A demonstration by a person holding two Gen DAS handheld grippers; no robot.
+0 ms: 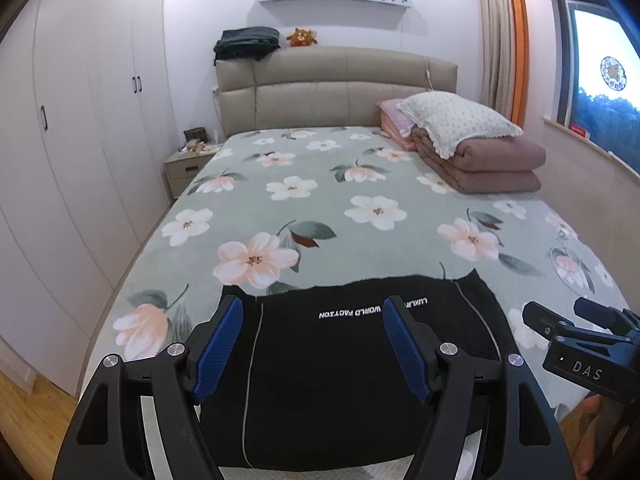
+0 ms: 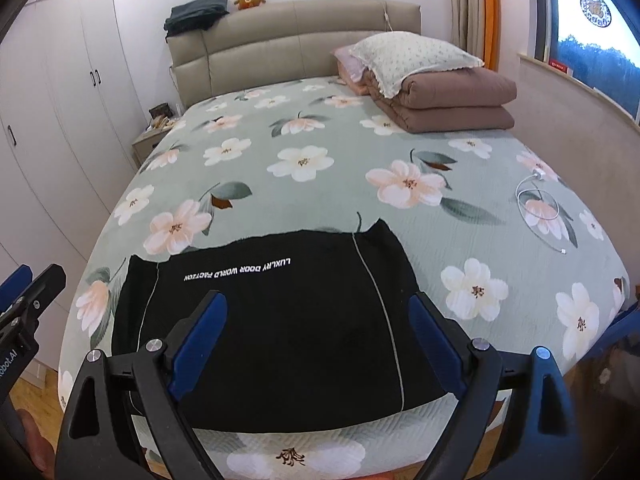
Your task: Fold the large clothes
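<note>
Lying flat on floral bedspread (image 2: 320, 184): folded black garment (image 2: 272, 320), white lettering.

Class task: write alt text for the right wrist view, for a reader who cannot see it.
A folded black garment with white lettering lies flat at the near end of a green floral bedspread, with the open right claw above it, holding nothing. A folded brown quilt topped by a white dotted pillow sits near the beige padded headboard.

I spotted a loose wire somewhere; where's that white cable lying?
The white cable lies coiled on the floral bedspread near the bed's right edge, beyond the black garment.
</note>
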